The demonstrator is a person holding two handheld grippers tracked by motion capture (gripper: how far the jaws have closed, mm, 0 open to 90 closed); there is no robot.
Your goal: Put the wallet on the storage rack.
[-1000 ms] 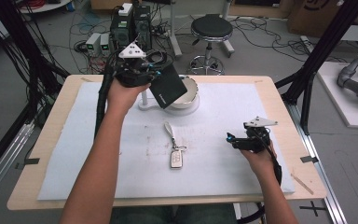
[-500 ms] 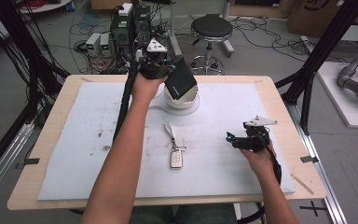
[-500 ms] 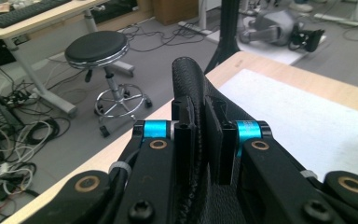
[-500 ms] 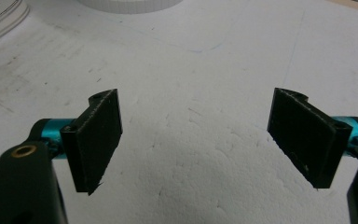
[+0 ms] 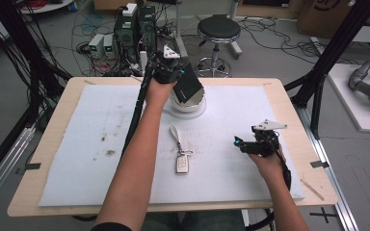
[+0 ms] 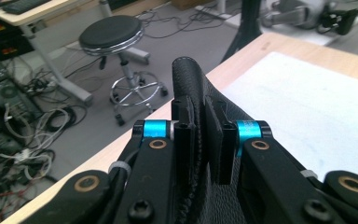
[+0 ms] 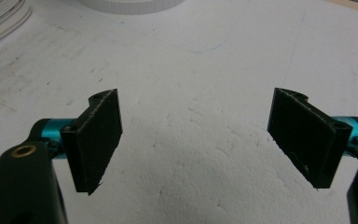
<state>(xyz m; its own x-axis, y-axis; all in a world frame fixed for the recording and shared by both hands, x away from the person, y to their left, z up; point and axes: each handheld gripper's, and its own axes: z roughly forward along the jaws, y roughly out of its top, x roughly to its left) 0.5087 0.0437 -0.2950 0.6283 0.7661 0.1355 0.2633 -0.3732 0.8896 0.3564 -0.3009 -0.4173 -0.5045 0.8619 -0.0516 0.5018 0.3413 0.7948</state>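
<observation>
The left tongs [image 5: 180,79] are clamped on a black wallet [image 5: 189,86], lifted off the worktop [image 5: 289,103] and tilted over a white bowl [image 5: 189,103] that sits at about twelve o'clock on the white foam mat [image 5: 77,144]. In the left gripper view the two jaws press from either side on the wallet's [image 6: 200,116] stitched leather edge, with no gap showing, so the grip is firm and near one end; that leaves most of the wallet hanging free, which suits lowering it into the bowl or setting it on the rim. Whether the wallet touches the bowl I cannot tell from the high view; it overlaps the bowl's far side.

The left forearm reaches the length of the mat to get there, which is probably why the bowl's place at the far edge calls for the long arm stretch and the tipped wrist.

The right tongs [image 5: 250,143] rest low at about four o'clock on the mat, well apart from the bowl. In the right gripper view the jaws [image 7: 196,140] stand wide apart with bare foam between them, holding nothing. They seem parked out of the way, ready for another item.

A car key on a short strap [image 5: 182,154] lies flat near the mat's centre, at about six o'clock from the bowl and between the two arms, untouched. It looks like the likely next thing to be picked up, being within easy reach of the free right tongs.
</observation>
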